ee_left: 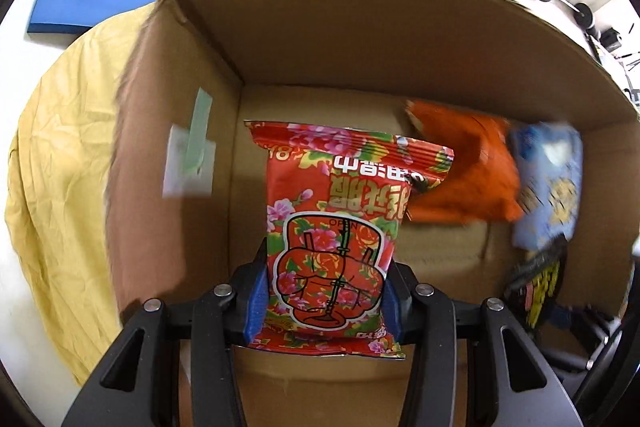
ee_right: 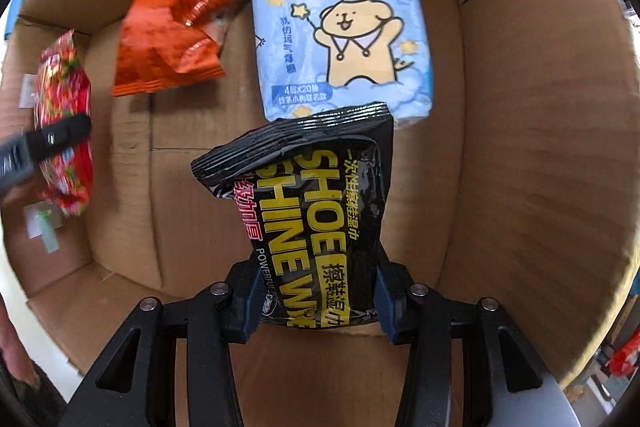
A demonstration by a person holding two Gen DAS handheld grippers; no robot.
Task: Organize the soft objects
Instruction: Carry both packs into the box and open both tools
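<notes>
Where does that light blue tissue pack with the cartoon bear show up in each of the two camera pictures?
Left wrist view: the light blue tissue pack lies blurred at the right edge, on the box floor, right of the orange packet.
Right wrist view: the pack sits top centre, just beyond the black shoe-wipe bag.
Shared landmark: the orange packet, directly left of the tissue pack in both views.

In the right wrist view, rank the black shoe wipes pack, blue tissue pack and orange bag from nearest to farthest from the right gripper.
1. Black shoe wipes pack: clamped in the jaws of the right gripper.
2. Blue tissue pack: just beyond it, on the box floor.
3. Orange bag: farthest, up and left, beside the tissue pack.
</notes>
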